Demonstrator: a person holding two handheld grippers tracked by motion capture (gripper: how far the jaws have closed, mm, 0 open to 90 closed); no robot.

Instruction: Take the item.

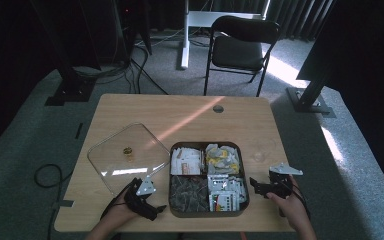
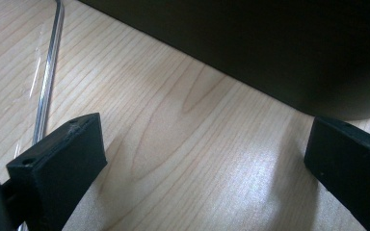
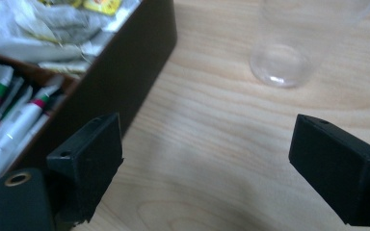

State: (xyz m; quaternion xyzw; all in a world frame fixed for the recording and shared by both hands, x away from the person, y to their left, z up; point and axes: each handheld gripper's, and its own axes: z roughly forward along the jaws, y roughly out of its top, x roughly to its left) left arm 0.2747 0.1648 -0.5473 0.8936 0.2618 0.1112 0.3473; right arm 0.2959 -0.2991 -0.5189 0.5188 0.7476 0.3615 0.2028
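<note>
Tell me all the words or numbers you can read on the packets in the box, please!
None can be read.
The sachets and packets in the dark box have coloured print, too small and blurred to read in the high view.
The white packets with red and green bands in the right gripper view are out of focus.
The clear lid and clear cup show no writing.

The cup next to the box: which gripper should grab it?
The right gripper, probably. The clear cup stands just ahead of its open jaws, on the right of the box. The left gripper is across the box, by the lid.
</note>
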